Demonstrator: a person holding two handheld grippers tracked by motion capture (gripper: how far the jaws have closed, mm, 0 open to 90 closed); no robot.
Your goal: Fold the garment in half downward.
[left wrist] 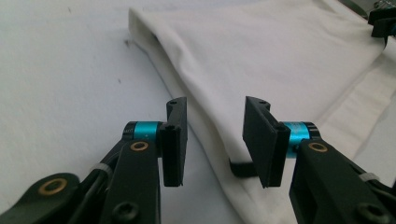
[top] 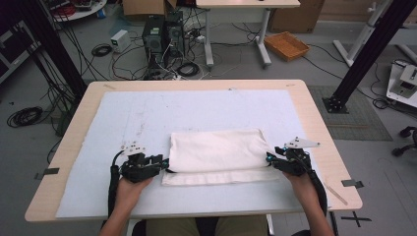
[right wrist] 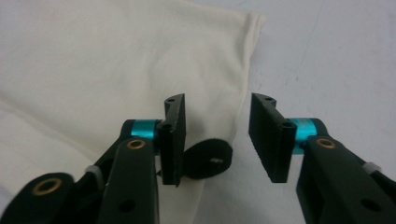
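While folded cloth [top: 216,156] lies mid-table, long axis 9-to-3 o'clock, left gripper [top: 164,162] sits at its 9 o'clock end, right gripper [top: 269,158] at 3, equally near, both part-open, holding nothing.

The folded cloth [left wrist: 289,60] runs off the frame's top beyond the left hand-held gripper [left wrist: 215,140]; a small dark piece [left wrist: 240,168] at its hem is half hidden behind one jaw.

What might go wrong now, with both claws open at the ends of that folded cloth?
The left claw and right claw stand open, gripping nothing, so the folded cloth may relax or spring open. The top layer sits back from the lower edge, so the fold is already uneven. A small black tab lies beside the right claw's jaw and could snag as it moves.
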